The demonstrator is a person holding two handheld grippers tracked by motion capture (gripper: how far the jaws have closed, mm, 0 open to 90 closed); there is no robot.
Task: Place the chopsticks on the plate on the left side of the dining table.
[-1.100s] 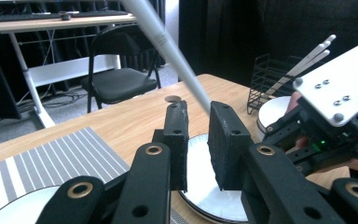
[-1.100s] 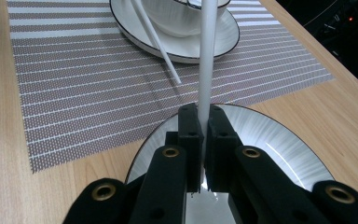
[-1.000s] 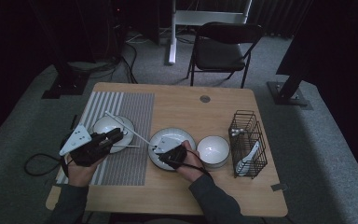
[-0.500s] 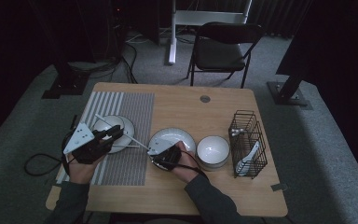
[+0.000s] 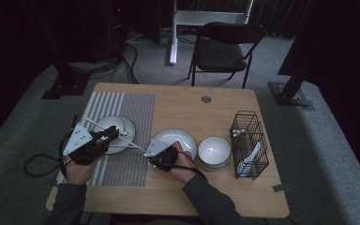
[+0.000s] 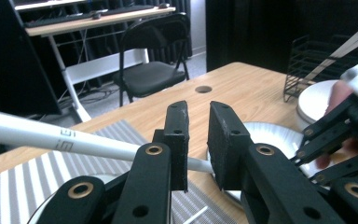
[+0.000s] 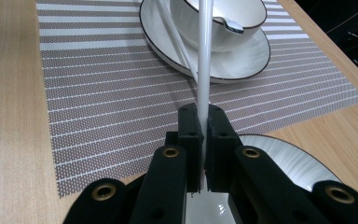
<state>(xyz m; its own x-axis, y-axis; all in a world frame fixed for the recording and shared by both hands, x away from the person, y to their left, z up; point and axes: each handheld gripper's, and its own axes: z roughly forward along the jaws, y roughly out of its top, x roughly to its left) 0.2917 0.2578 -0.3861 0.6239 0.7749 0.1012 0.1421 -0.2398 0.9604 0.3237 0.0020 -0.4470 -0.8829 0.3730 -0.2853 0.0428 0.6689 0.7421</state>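
**Over the placemat: two thin chopsticks, two light grips**

At the placemat's (image 5: 122,168) left edge, the left gripper (image 6: 198,121) has its jaws narrowly apart. The tip of one white chopstick (image 6: 51,135) lies between them, touching one pad; whether it is pinched I cannot tell. Off the placemat's right edge, the right gripper (image 7: 204,121) is clamped tight on a second chopstick (image 7: 205,56), which reaches back towards the bowl (image 7: 223,18) on the mat. Both look light, stiff and glossy, likely to swivel; I'd grip nearer mid-length
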